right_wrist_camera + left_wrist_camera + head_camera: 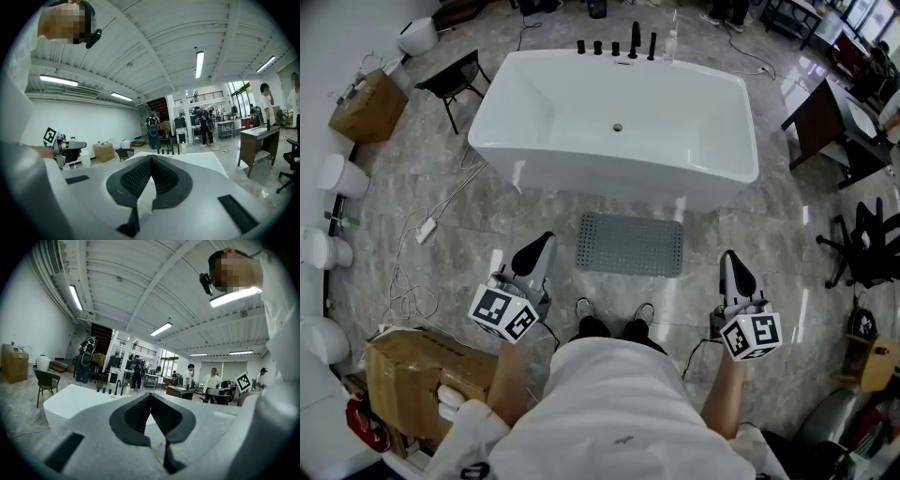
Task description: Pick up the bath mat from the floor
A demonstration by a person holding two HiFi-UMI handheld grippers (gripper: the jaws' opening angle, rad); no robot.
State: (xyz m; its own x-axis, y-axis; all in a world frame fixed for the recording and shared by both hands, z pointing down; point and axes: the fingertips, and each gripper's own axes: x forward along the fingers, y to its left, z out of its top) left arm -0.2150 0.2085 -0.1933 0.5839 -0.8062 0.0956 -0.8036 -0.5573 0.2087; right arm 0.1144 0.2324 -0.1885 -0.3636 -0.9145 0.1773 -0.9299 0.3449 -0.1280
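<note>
Both my grippers, left (540,242) and right (730,260), are pinched shut on nothing, each to one side of the grey bath mat (630,244). The mat lies flat on the marbled floor (502,230), its far edge just beside the white bathtub (581,112) and its other edges bordered by bare floor. A cardboard box (417,375) crowds my left elbow, and a white cable (441,208) trails left of the mat.
</note>
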